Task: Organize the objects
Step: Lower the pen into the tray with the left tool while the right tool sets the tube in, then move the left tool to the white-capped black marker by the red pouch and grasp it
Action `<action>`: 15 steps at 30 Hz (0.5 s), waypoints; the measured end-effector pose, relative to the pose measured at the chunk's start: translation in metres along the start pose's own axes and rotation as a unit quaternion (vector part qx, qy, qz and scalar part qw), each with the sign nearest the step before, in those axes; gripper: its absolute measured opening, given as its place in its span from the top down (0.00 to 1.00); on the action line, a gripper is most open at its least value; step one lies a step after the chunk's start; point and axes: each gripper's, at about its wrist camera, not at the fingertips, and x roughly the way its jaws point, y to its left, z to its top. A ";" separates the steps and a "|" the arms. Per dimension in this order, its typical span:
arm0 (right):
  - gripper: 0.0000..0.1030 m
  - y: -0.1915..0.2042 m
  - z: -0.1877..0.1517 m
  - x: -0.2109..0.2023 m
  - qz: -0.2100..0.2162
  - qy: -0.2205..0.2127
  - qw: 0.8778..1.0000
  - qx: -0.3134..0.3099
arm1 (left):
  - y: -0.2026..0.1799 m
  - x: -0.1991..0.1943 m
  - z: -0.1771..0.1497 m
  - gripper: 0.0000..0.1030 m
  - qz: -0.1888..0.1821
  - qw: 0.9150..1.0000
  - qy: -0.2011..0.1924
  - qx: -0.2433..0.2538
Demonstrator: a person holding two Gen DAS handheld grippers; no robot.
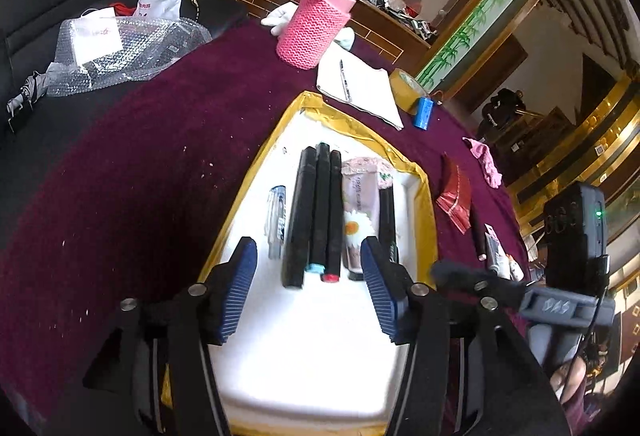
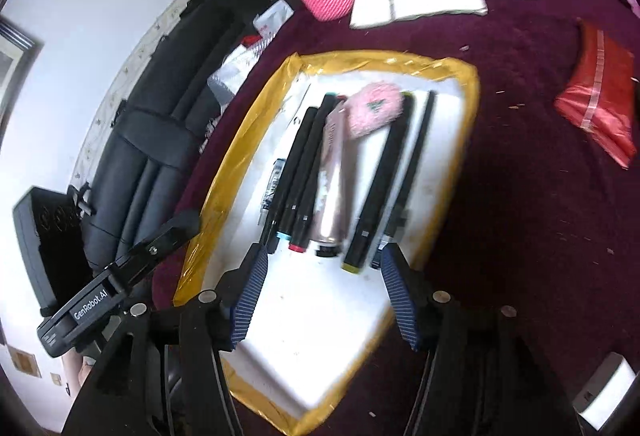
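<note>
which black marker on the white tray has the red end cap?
The marker beside the pink tube: its near end is red. The one left of it ends in light blue, and the leftmost shows no coloured tip.

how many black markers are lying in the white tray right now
4 thick black markers lie in the white tray: blue-tipped, red-tipped, yellow-tipped, and one leftmost. A slimmer black pen lies rightmost.

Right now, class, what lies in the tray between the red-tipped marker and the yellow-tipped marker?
A pinkish tube lies between the red-tipped marker and the yellow-tipped marker, its far end under a fluffy pink item. The right wrist view shows this best.
</note>
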 end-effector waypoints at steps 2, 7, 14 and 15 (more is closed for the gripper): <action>0.42 -0.010 -0.006 -0.018 0.004 -0.017 1.000 0.008 | -0.005 -0.002 -0.004 0.44 0.001 1.000 0.003 0.003; 0.38 -0.037 -0.020 -0.071 0.027 -0.078 0.996 0.027 | -0.021 -0.003 -0.013 0.43 -0.018 1.000 0.016 0.001; 0.28 -0.097 -0.044 -0.147 -0.044 -0.164 0.984 0.058 | -0.080 0.000 -0.034 0.42 -0.068 0.996 0.042 0.047; 0.28 -0.111 -0.050 -0.157 -0.061 -0.175 0.980 0.068 | -0.090 0.002 -0.038 0.42 -0.074 0.995 0.047 0.057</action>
